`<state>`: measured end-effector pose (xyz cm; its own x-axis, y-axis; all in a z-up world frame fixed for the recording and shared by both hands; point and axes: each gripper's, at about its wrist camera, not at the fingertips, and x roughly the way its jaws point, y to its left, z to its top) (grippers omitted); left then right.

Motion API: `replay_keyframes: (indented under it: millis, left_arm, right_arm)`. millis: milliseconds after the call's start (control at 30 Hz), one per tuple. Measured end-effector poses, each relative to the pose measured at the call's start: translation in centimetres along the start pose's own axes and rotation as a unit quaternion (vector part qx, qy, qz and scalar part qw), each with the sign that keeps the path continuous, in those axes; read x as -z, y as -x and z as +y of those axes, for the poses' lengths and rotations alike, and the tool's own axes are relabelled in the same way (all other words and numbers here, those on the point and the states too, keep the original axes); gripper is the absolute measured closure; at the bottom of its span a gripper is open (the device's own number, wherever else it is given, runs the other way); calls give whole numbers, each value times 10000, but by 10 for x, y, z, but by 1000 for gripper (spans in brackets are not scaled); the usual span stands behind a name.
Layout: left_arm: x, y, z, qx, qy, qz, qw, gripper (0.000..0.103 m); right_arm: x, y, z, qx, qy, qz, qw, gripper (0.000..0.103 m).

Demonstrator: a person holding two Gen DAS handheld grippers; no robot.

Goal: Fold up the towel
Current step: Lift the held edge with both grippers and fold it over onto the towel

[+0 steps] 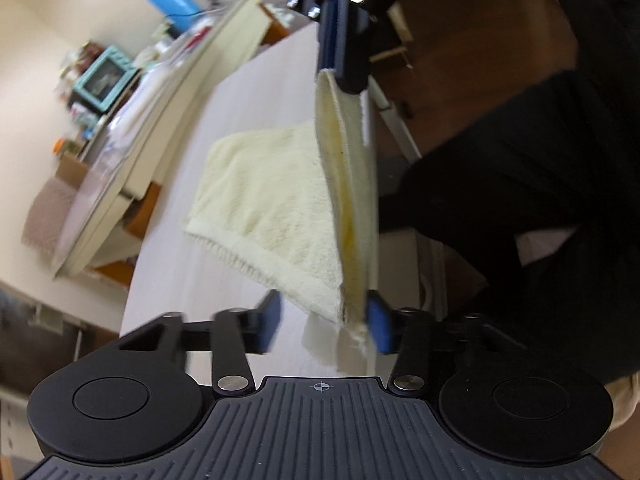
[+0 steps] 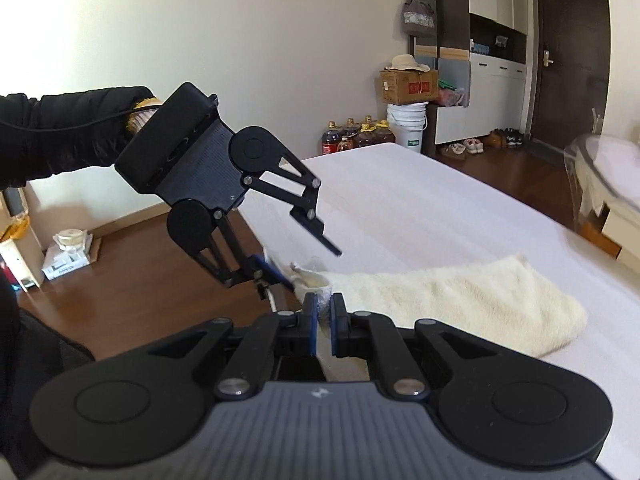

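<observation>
Cream terry cloth covers the middle of the white table (image 2: pixel 420 208): the towel (image 2: pixel 460 300) lies there already doubled over, its far end rounded and resting flat, its near end lifted off the surface. In the left wrist view the same towel (image 1: pixel 264 208) shows a fringed hem along one side and a raised edge standing up on the right, yellowish on its inner face.

The right gripper (image 2: pixel 324 312) is clamped on a near corner of the towel, its blue-padded jaws pressed close with only the cloth between them. From the other camera this right gripper (image 1: pixel 344 68) appears at the top, pinching the upper end of the raised edge.

The left gripper (image 1: pixel 326 320) has its jaws spread wide apart; the right-hand pad touches the towel's lower corner, while the other pad stands clear of it. In the right wrist view the left gripper (image 2: pixel 304 260) hangs tilted above the table edge, jaws parted, one finger just beside the towel corner, held by a black-sleeved arm (image 2: pixel 60 132).
</observation>
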<state>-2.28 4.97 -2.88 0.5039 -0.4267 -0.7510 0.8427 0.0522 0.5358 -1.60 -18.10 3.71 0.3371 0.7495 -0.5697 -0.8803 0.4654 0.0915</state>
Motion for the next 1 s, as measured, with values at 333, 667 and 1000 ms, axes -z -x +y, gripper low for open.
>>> replay_keyframes:
  millis: [333, 667, 1000]
  left_arm:
    - [-22, 26, 20, 971, 324, 256, 9944, 96]
    - [-39, -16, 143, 843, 1345, 226, 9871, 96]
    - [-37, -105, 208, 797, 1782, 479, 9796, 96]
  right_arm:
    - [16, 6, -15, -325, -75, 109, 9994, 96]
    - [-9, 14, -122, 83, -1067, -647, 9922, 96]
    - [-8, -26, -222, 380, -1973, -495, 9783, 96]
